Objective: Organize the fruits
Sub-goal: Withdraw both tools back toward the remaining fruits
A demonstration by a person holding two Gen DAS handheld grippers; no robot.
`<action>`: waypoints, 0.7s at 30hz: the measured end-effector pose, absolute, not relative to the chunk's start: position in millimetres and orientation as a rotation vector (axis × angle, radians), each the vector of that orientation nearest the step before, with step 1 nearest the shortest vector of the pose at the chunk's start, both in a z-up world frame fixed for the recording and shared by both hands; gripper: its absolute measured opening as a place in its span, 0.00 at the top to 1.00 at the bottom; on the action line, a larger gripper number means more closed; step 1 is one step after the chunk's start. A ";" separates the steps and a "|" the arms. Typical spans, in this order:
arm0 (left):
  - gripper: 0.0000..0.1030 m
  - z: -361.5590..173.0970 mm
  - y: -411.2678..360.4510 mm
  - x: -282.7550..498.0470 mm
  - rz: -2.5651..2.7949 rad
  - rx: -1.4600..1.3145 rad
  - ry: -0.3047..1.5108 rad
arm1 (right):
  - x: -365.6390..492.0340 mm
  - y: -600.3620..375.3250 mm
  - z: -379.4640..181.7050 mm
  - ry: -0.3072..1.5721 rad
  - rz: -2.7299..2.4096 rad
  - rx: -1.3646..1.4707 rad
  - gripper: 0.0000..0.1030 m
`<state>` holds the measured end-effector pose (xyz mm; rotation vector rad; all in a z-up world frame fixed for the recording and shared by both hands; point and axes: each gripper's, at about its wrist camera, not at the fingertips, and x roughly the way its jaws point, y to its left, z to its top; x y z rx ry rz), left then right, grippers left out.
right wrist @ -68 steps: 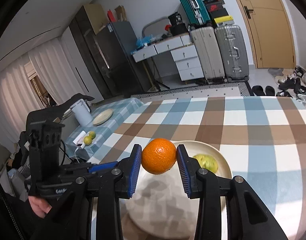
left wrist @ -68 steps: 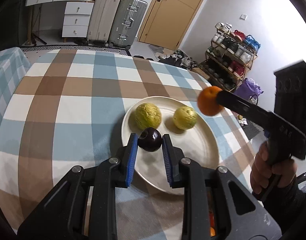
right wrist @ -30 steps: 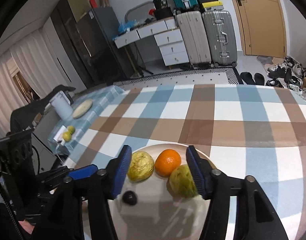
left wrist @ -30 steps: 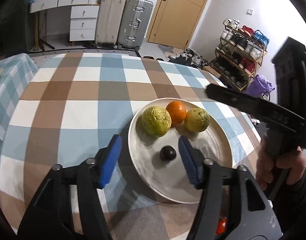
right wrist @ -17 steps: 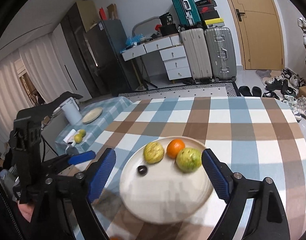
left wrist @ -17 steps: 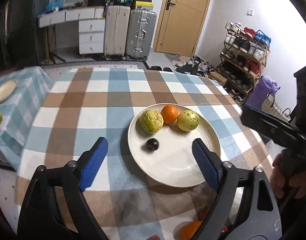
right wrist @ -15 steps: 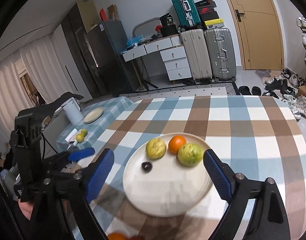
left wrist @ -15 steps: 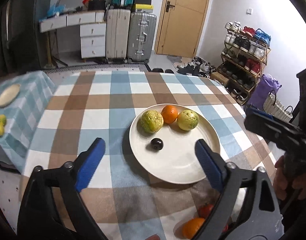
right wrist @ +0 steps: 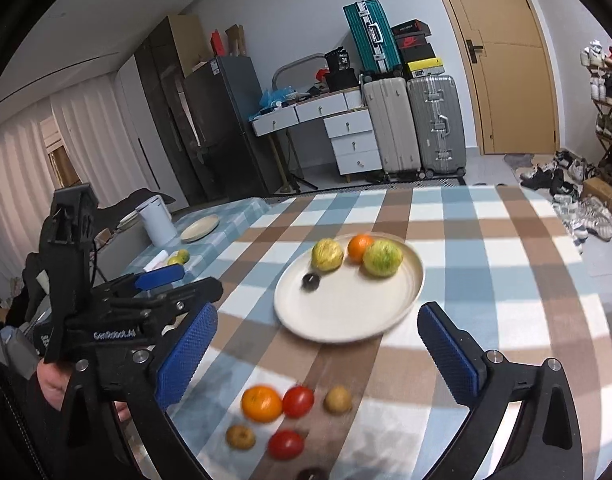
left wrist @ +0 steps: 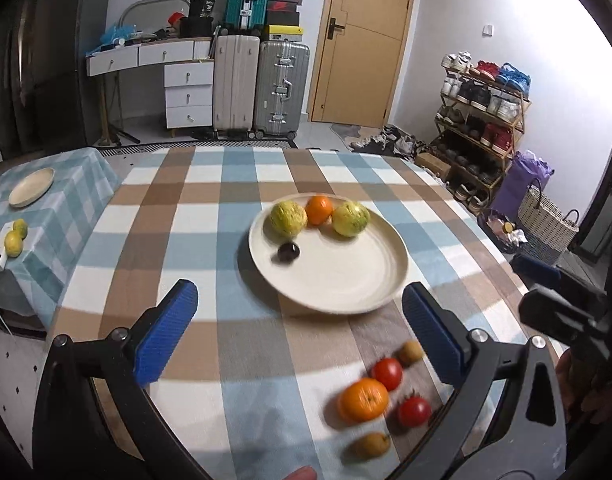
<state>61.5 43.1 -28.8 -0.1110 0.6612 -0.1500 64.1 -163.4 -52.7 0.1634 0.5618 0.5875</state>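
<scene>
A white plate (left wrist: 386, 280) sits on the checked cloth (left wrist: 154, 216) and serves as the landmark. On its far side, side by side and touching or nearly so, lie a yellow-green fruit (left wrist: 288, 218), an orange (left wrist: 319, 210) and a second yellow-green fruit (left wrist: 350, 219). A small dark fruit (left wrist: 288, 251) lies alone on the plate, just in front of the first green one.

In front of the plate, near the table edge, a loose group of fruit rests on the cloth: a second orange (right wrist: 261, 403), two red tomatoes (right wrist: 298, 401) (right wrist: 286, 444), two small brown fruits (right wrist: 337, 399) (right wrist: 240, 437), and a dark one (right wrist: 312, 473) half cut off by the frame edge. All are blurred.

The left gripper (left wrist: 302, 328) hovers in front of the plate with its blue pads spread wide; the jaws have just been opening, and nothing is between them. The right gripper (right wrist: 318, 356) also hangs in front of the plate, above the loose group, its jaws likewise just opened wide and empty. Each gripper is held by a hand (right wrist: 54, 384).

Left of the plate, on a lower side table, are a second plate (left wrist: 31, 187) and two yellow-green fruits (left wrist: 16, 238).
</scene>
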 end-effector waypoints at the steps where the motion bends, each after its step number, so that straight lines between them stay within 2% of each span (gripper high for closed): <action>1: 0.01 -31.5 40.9 55.2 -0.156 -0.110 0.662 | 57.9 -164.2 -56.8 0.574 0.587 0.170 0.01; 7: 0.01 -55.4 29.2 18.2 -0.183 -0.111 0.695 | 33.7 -166.3 -77.2 0.609 0.580 0.172 0.01; 21: 0.01 -102.6 25.2 5.0 -0.217 -0.124 0.794 | -1.7 -164.9 -127.2 0.712 0.592 0.141 0.02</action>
